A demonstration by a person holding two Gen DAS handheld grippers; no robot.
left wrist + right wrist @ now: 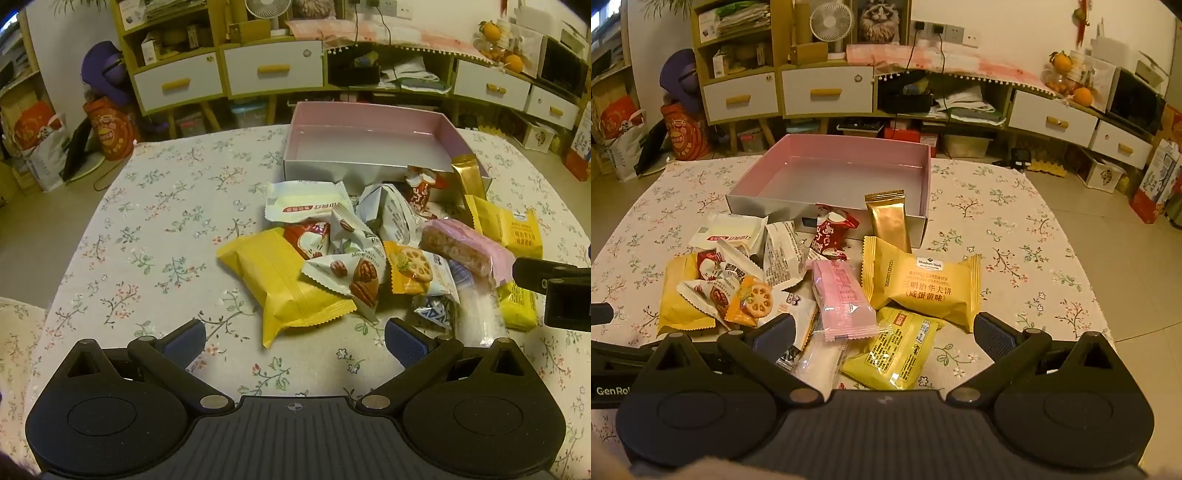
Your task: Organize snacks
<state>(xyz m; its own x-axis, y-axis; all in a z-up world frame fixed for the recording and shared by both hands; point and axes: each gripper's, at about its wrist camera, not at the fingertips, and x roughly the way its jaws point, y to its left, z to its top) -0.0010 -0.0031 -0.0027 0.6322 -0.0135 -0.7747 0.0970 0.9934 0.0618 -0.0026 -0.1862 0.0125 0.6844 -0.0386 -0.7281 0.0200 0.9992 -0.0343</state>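
A pile of wrapped snacks lies on the floral tablecloth before an open box with a pink inside (369,147) (846,173), which holds nothing. My left gripper (295,341) is open and empty, just short of a large yellow packet (280,280). A pecan packet (347,277) and a lotus-root packet (408,267) lie beside it. My right gripper (884,338) is open and empty, its jaws either side of a green-yellow packet (897,354) and a pink bar (842,299). A yellow waffle sandwich packet (923,288) lies just beyond. A gold stick (888,218) leans on the box front.
The table (166,229) carries a floral cloth. The right gripper's body (554,288) shows at the right edge of the left wrist view. Shelves with drawers (827,92) stand behind the table. Bags (679,133) sit on the floor at the left.
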